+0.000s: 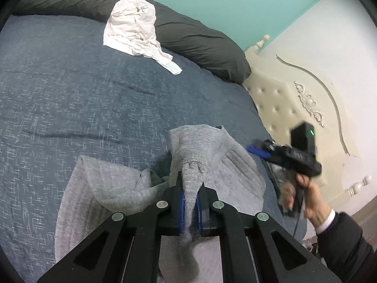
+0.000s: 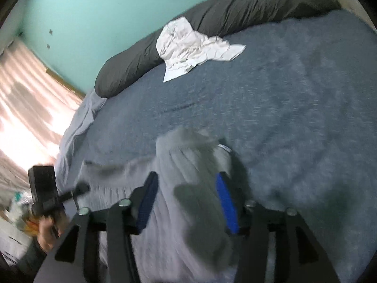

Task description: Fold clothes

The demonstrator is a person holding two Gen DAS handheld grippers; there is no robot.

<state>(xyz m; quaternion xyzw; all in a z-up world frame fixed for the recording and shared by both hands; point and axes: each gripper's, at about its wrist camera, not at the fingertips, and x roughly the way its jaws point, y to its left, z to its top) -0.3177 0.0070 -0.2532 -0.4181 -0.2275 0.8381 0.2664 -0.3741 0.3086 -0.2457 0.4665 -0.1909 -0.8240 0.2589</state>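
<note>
Blue-grey bed cover (image 1: 70,94) under a teal wall (image 1: 212,0). Grey garment (image 1: 101,184) at 6 o'clock, pinched in the closed left claw (image 1: 189,206). Right claw (image 2: 188,202) gaping, nothing gripped. White garment (image 1: 134,26) at 12 o'clock against a dark pillow (image 1: 200,37); cream headboard (image 1: 294,108) at 3 o'clock.

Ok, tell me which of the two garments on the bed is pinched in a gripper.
The grey knit garment near the bed's edge: the left gripper is shut on a bunched fold of it. The crumpled white garment lies untouched by the dark pillow.
</note>
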